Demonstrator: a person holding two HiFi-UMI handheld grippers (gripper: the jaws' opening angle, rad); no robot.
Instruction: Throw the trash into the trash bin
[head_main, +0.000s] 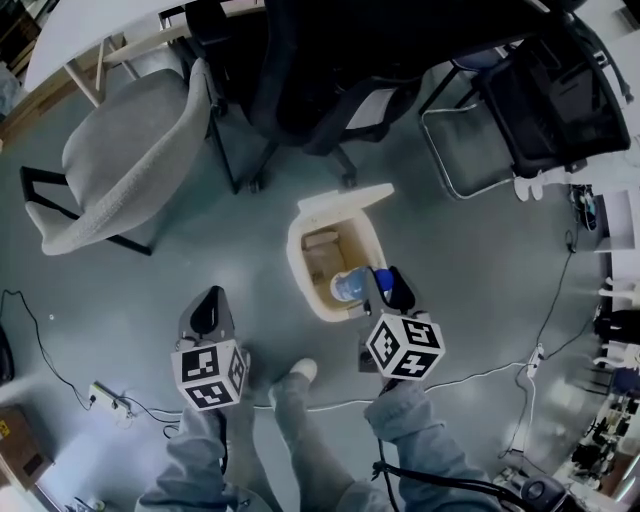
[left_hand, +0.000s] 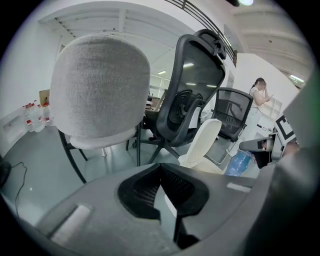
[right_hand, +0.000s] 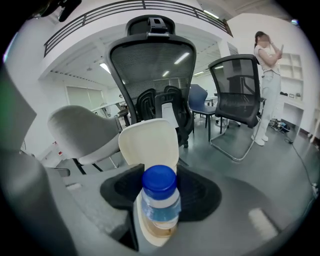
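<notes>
A cream trash bin (head_main: 299, 262) stands on the floor with its lid (head_main: 345, 197) tipped up and cardboard scraps inside. My right gripper (head_main: 386, 282) is shut on a clear plastic bottle with a blue cap (head_main: 350, 283), which hangs over the bin's near right rim. In the right gripper view the bottle (right_hand: 160, 200) stands between the pads (right_hand: 200, 192), cap toward the raised lid (right_hand: 148, 142). My left gripper (head_main: 207, 306) hovers to the left of the bin, shut and empty (left_hand: 161, 167). Its view shows the bottle (left_hand: 239, 162) and the lid (left_hand: 202, 140) at the right.
A grey upholstered chair (head_main: 120, 150) sits at the back left. A black office chair (head_main: 320, 80) stands right behind the bin, and a mesh chair (head_main: 540, 100) at the back right. Cables (head_main: 480, 375) and a power strip (head_main: 105, 400) lie on the floor. A person (right_hand: 267, 75) stands far right.
</notes>
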